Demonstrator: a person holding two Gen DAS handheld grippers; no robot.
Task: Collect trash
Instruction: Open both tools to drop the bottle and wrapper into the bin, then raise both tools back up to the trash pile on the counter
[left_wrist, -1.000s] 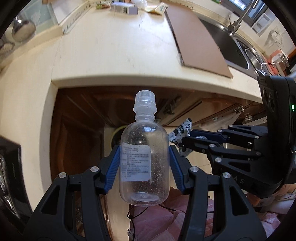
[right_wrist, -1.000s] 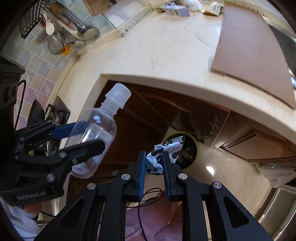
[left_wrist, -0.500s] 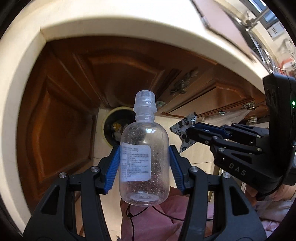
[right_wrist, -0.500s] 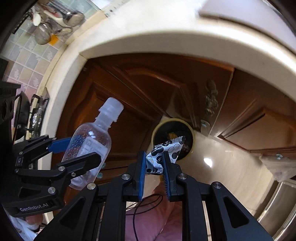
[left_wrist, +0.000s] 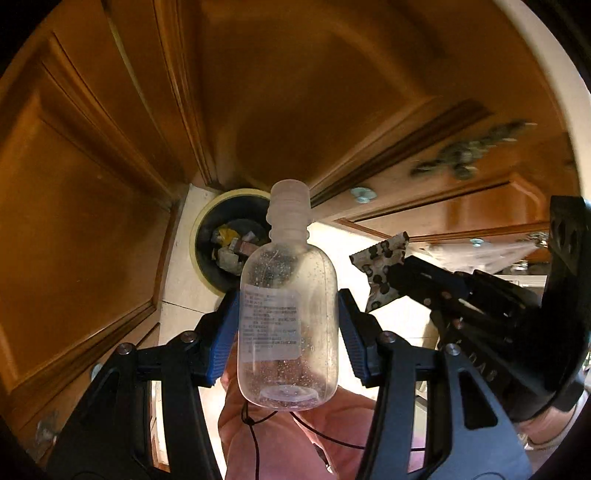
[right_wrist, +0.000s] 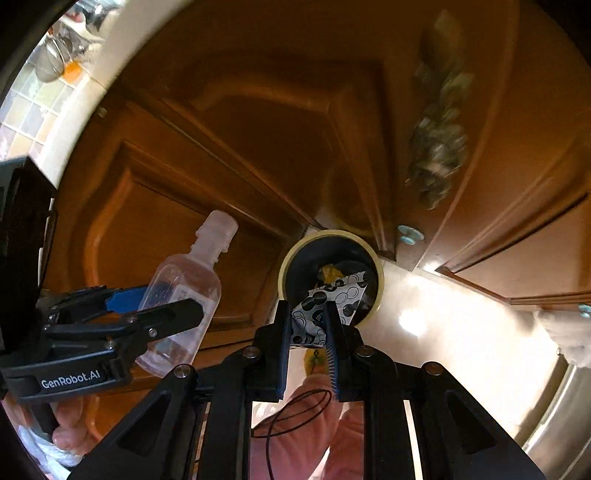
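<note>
Left gripper (left_wrist: 288, 328) is clamped across the belly of a clear plastic bottle (left_wrist: 288, 314), blue pads (left_wrist: 225, 332) squeezing either side of the label, cap pointing ahead. It looks empty apart from droplets inside, so light, a bit springy, and slick on that smooth wall; the mid-body hold is the sensible one, the neck would swivel. Beside it, the right gripper (right_wrist: 308, 328) is pinched tight on a spotted black-and-white wrapper (right_wrist: 325, 306), thin, limp, near weightless, likely to cling to the pads on release. Ahead of and below both grippers sits the round bin (right_wrist: 284, 273), scraps already inside, tucked in the corner of the brown cabinet doors (left_wrist: 74, 221).
</note>
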